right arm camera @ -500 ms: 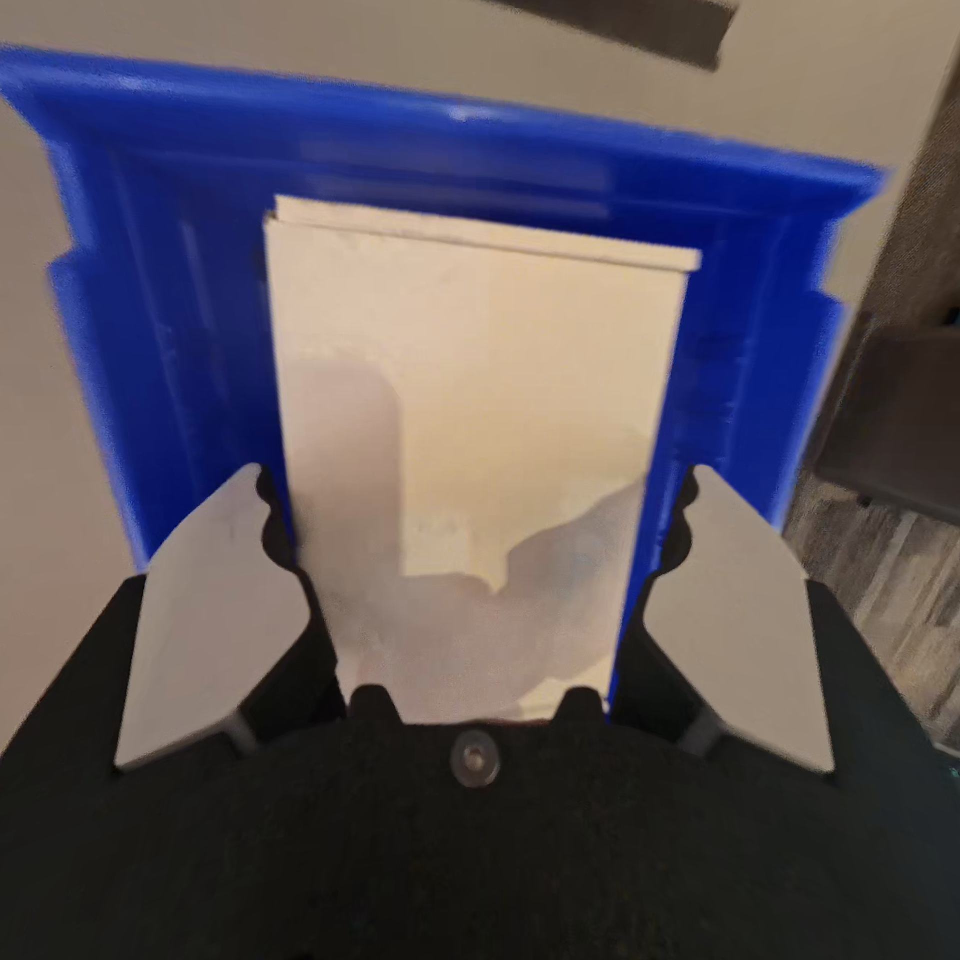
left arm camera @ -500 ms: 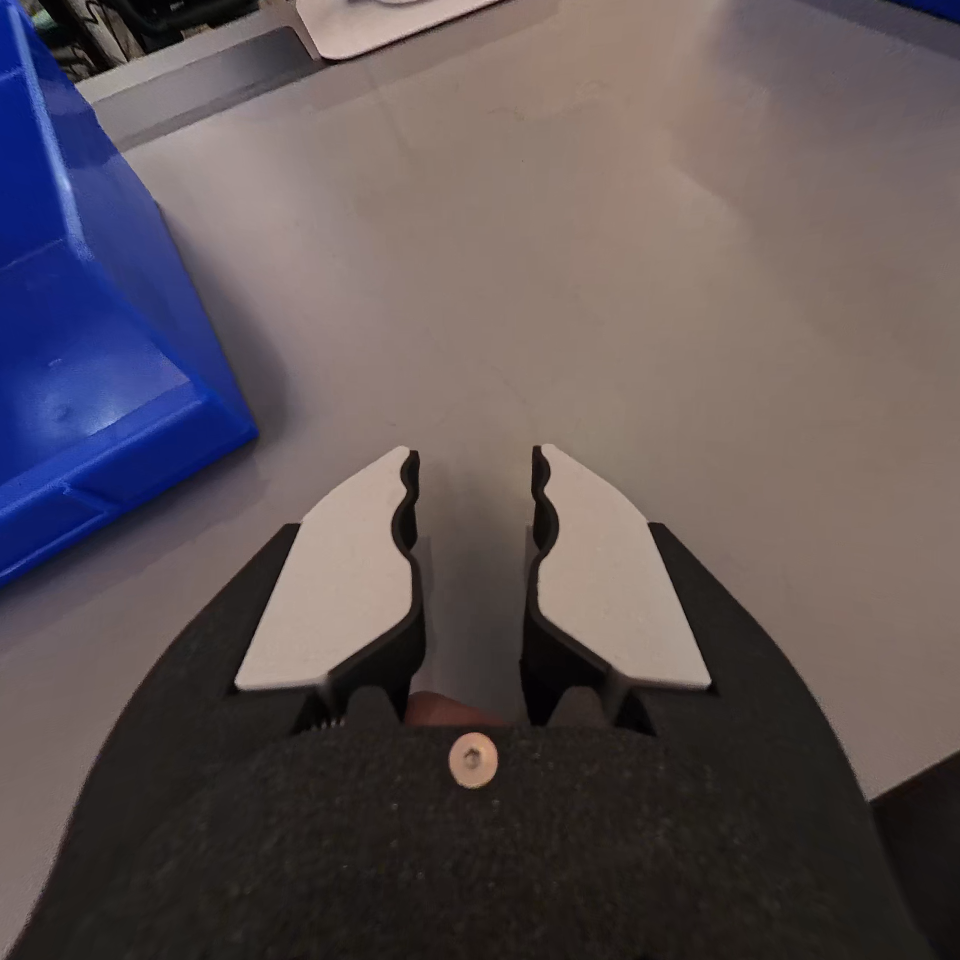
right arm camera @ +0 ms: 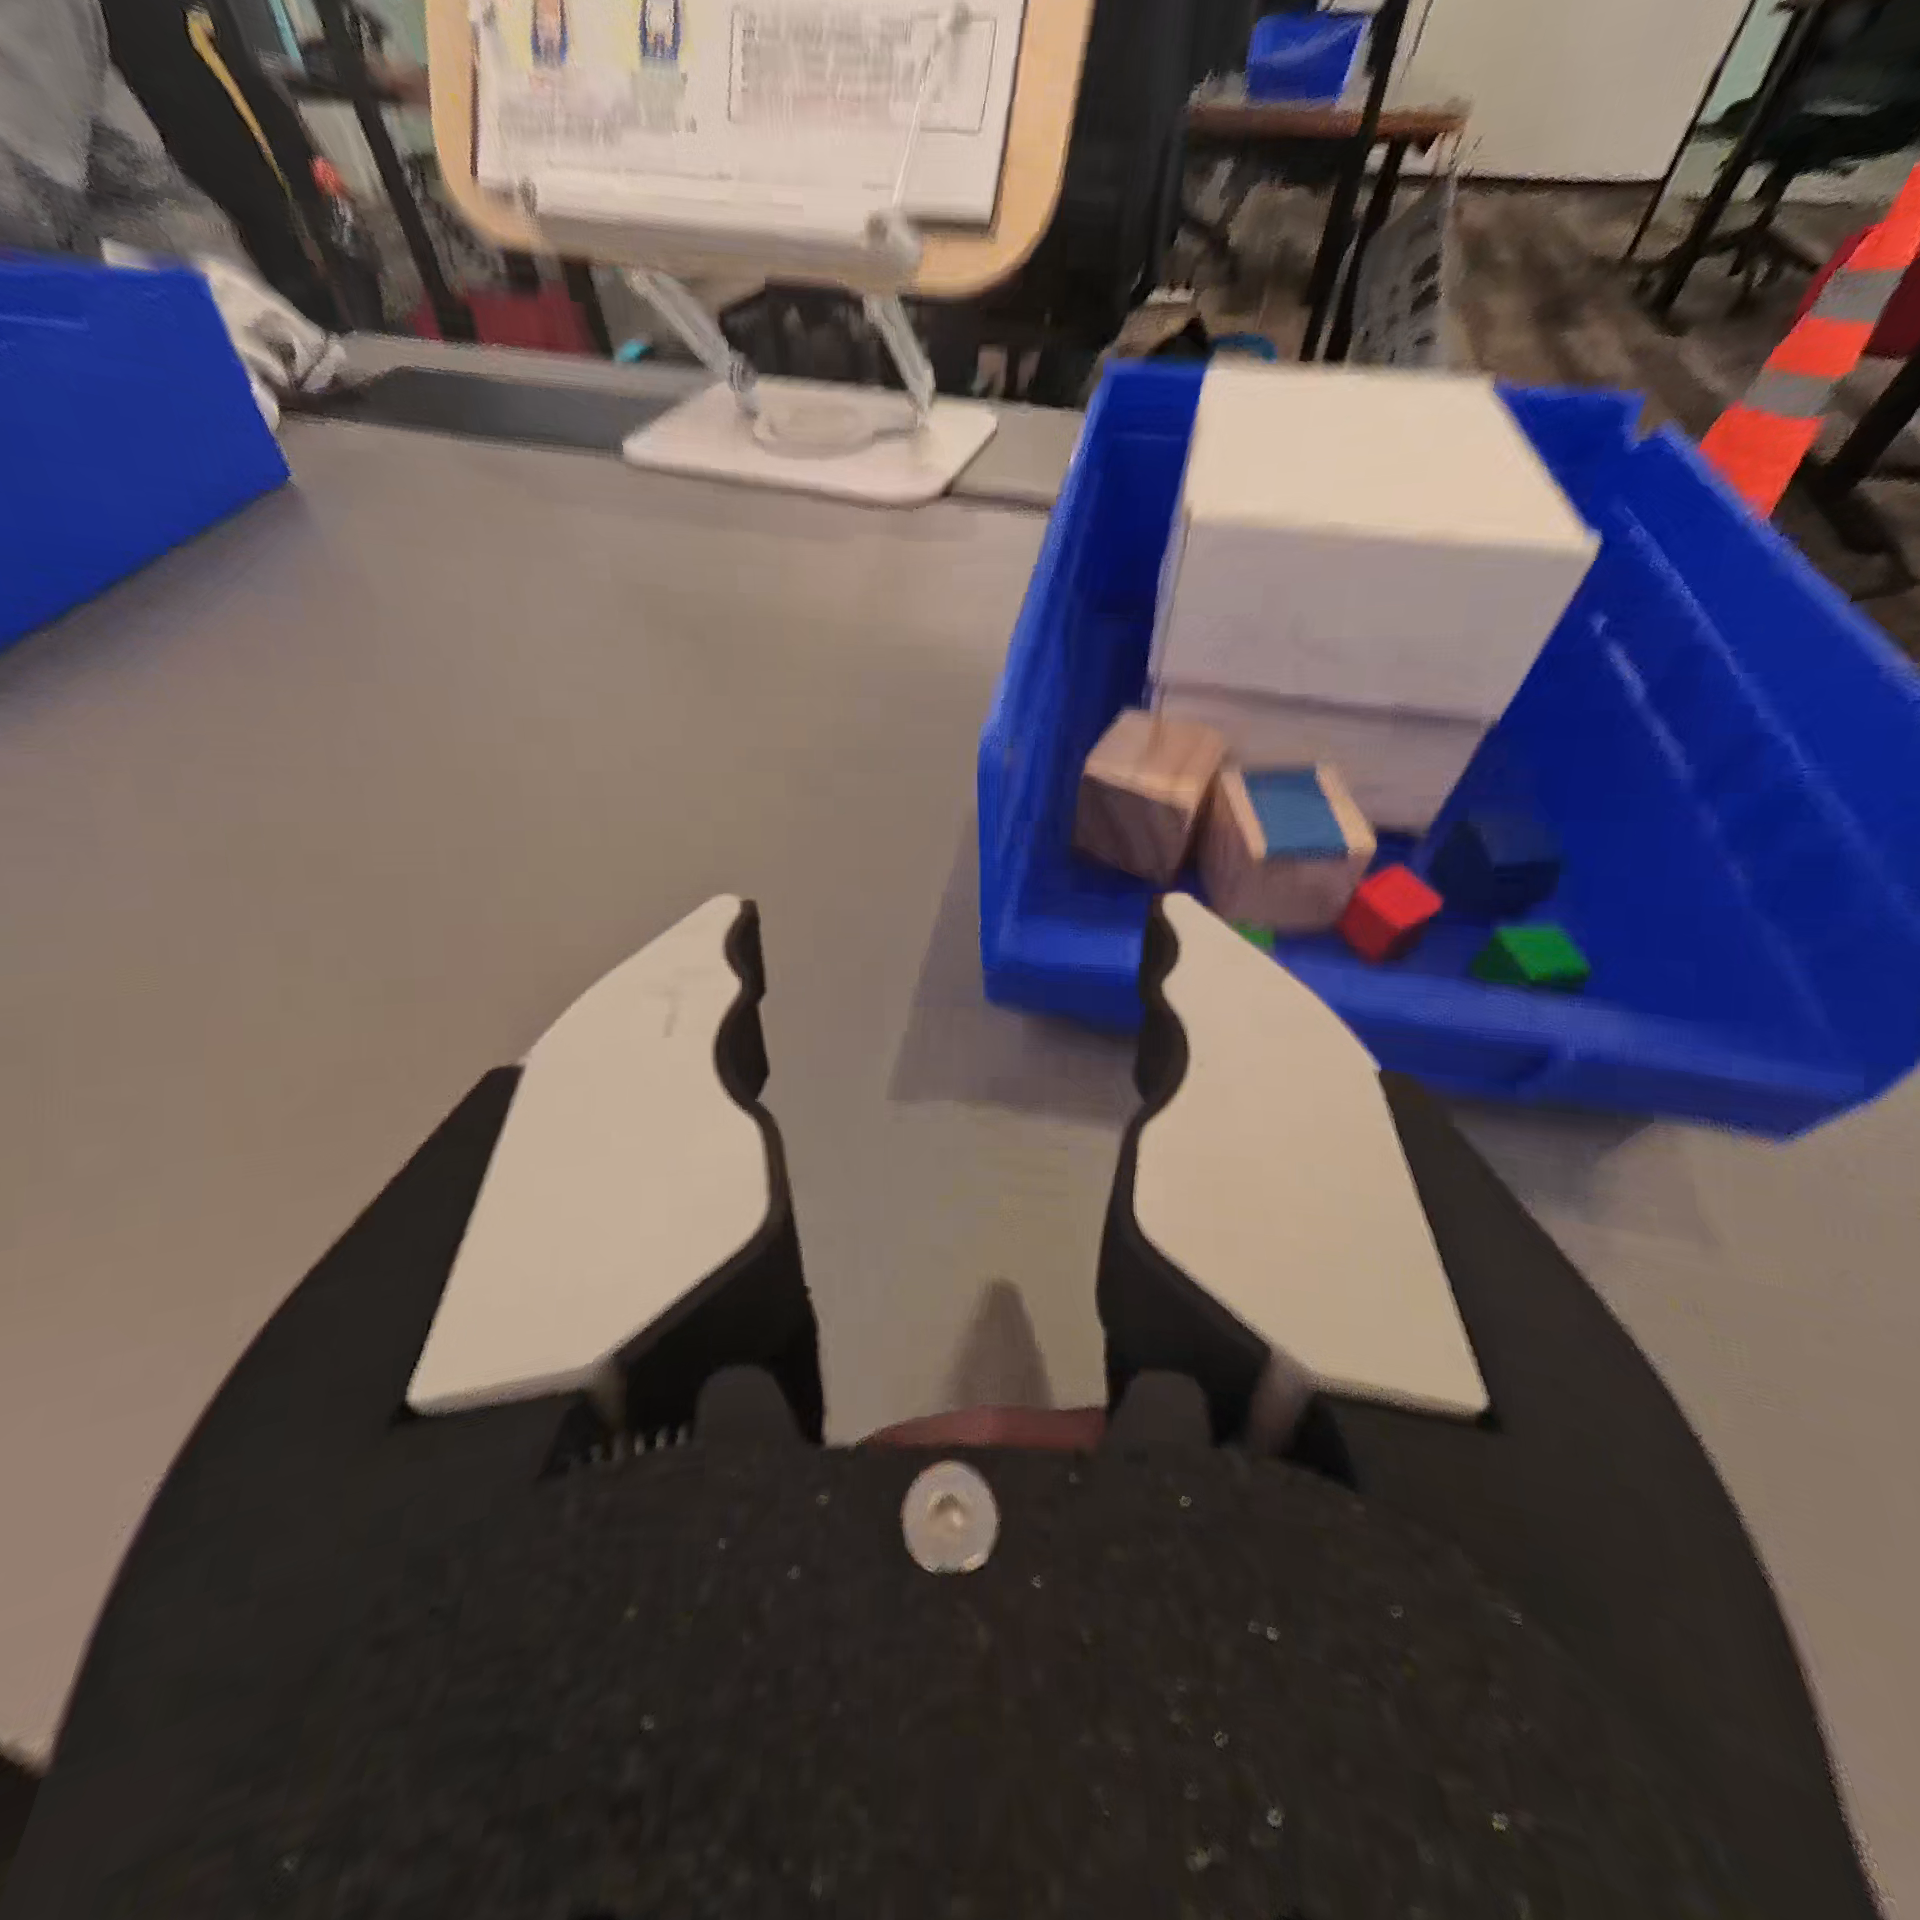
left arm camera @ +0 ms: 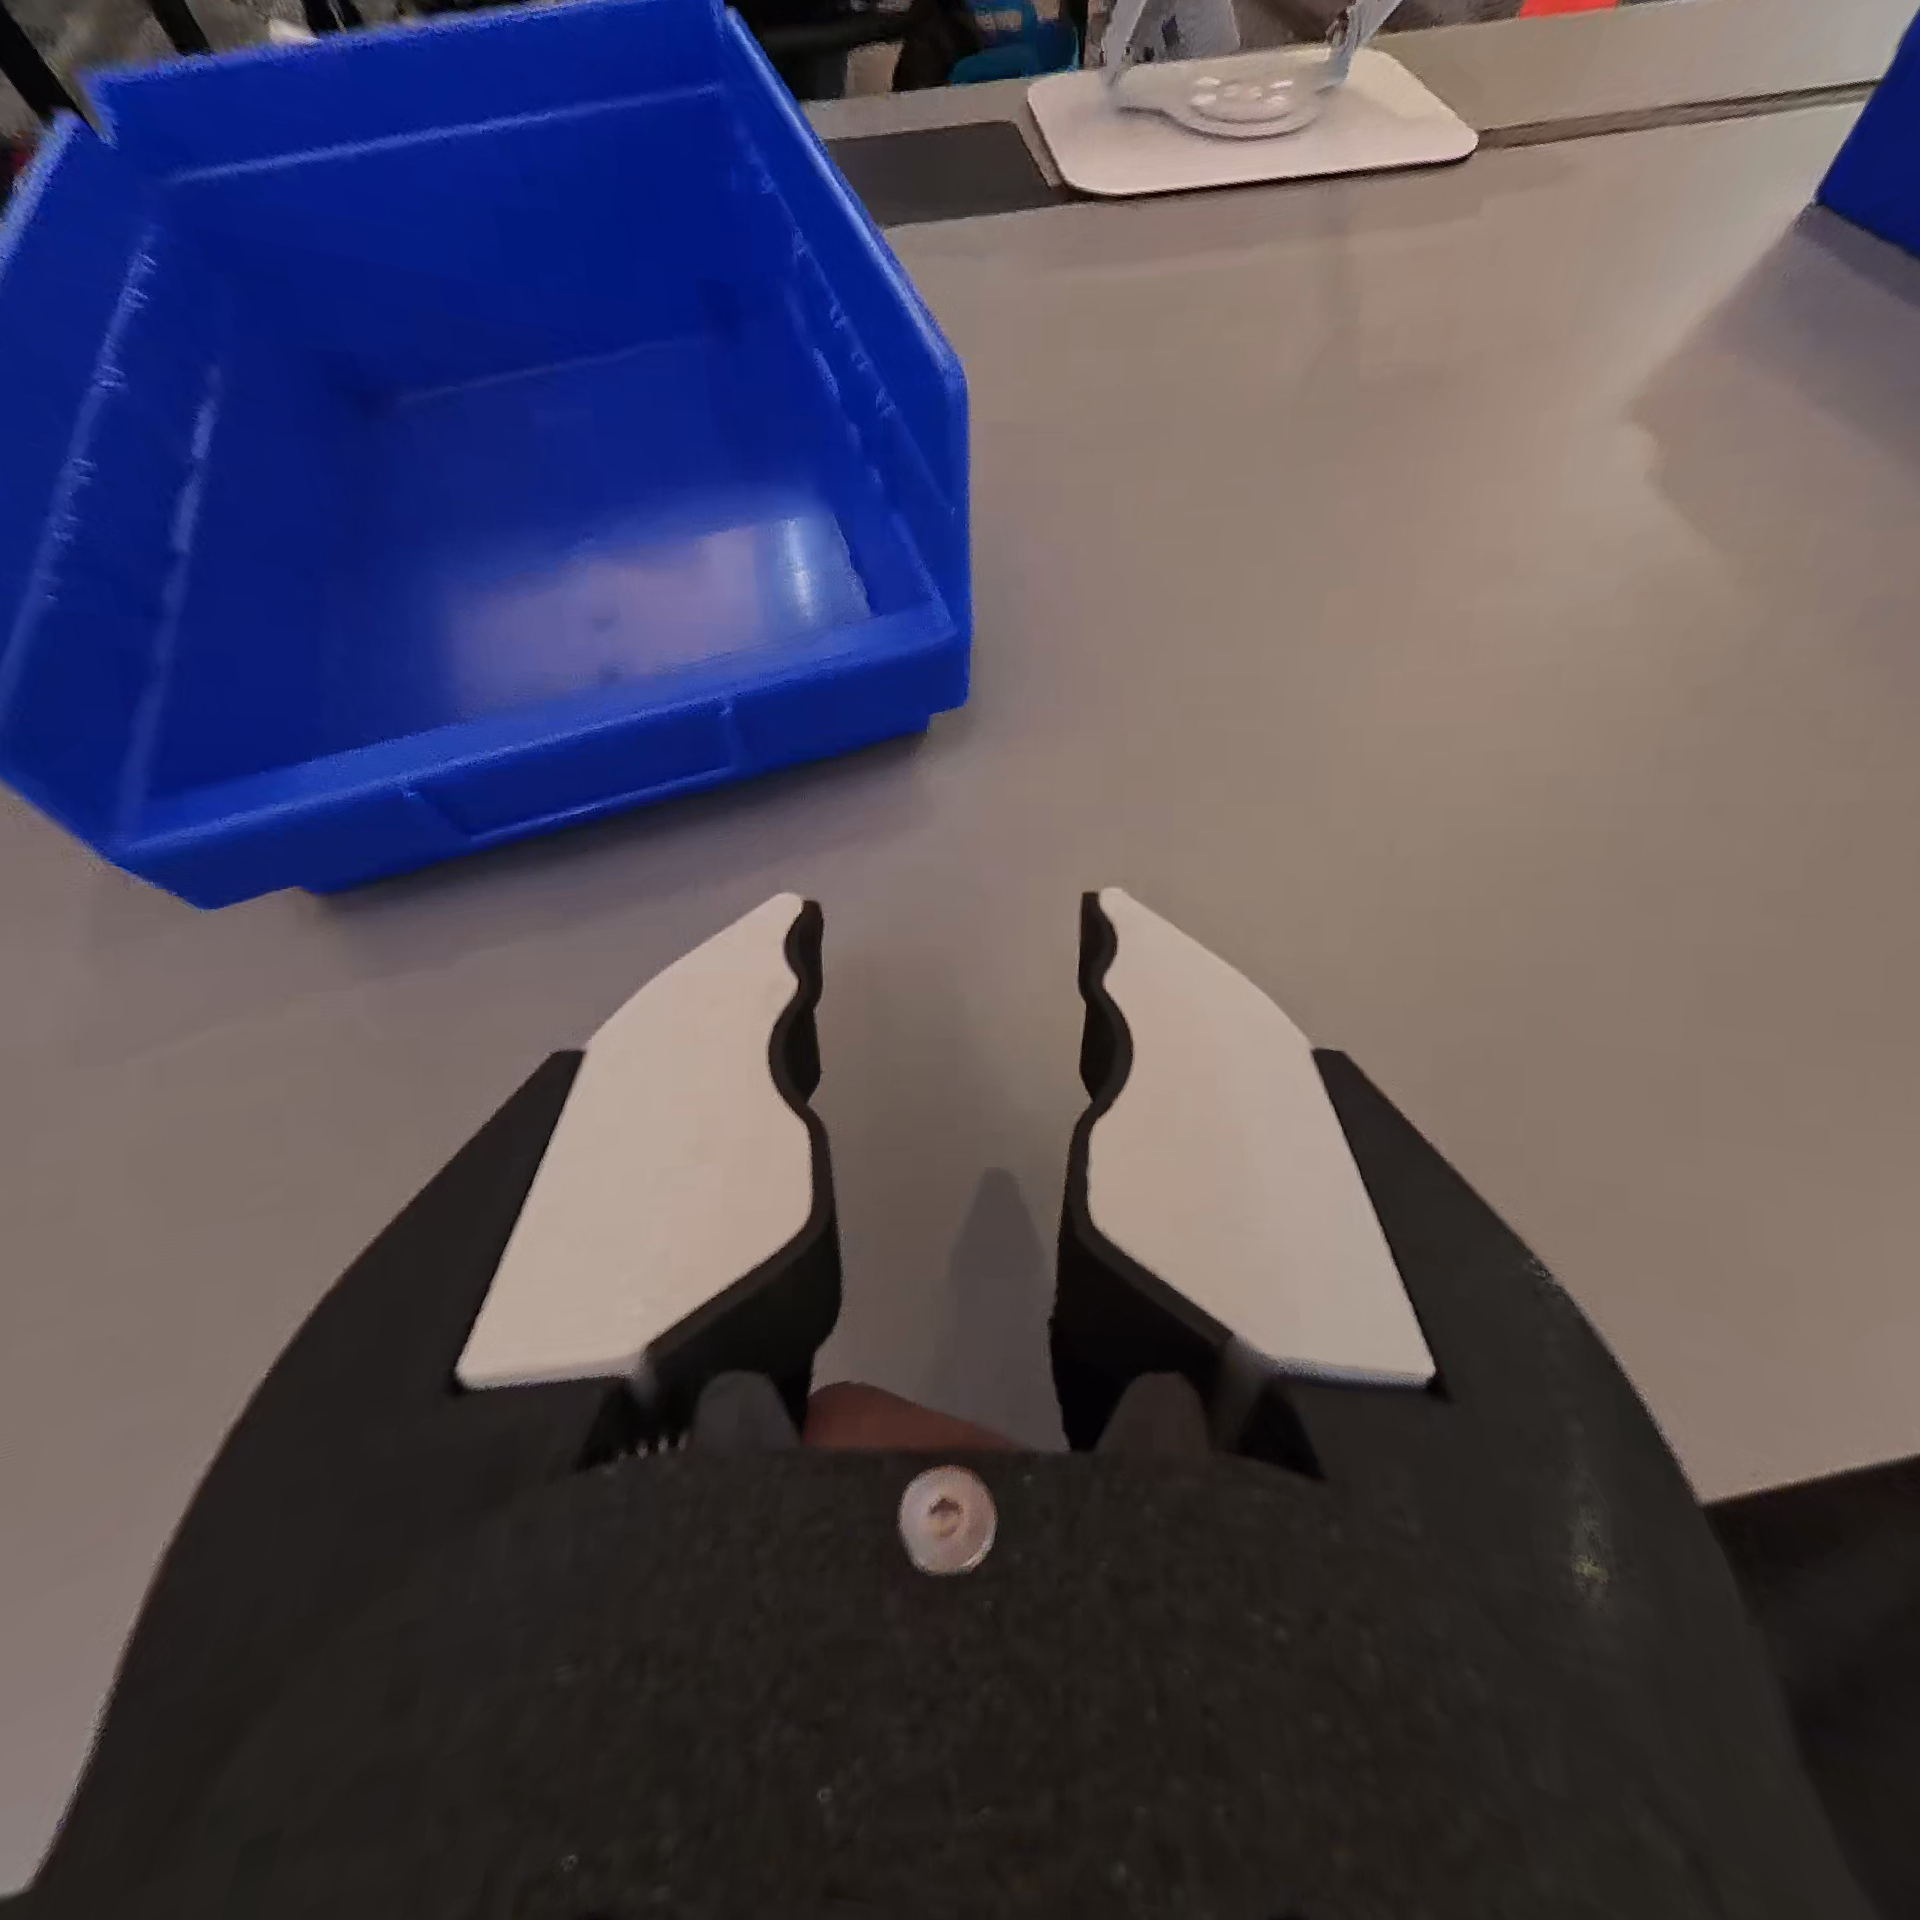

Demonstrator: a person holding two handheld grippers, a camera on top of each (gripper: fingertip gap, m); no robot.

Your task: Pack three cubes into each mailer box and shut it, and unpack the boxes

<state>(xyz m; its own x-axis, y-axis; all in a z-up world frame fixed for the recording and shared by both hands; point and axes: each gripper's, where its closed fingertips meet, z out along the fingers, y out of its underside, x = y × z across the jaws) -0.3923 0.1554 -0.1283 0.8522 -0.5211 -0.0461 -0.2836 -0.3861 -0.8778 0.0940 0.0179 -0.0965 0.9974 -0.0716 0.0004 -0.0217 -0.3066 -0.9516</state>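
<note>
Over on the right side of the right wrist view sat the blue bin with two white mailer boxes stacked at its back and loose cubes in front: two wooden, plus red, green and dark blue ones. Right tool hung above the bare counter, jaws spread, gripping nothing, with the bin just up and right of its tips. Left tool was also released and empty, with an empty blue bin at upper left of its frame. Looked to me like the very start: nothing packed yet. Next move probably needed a box lifted out onto the counter.
</note>
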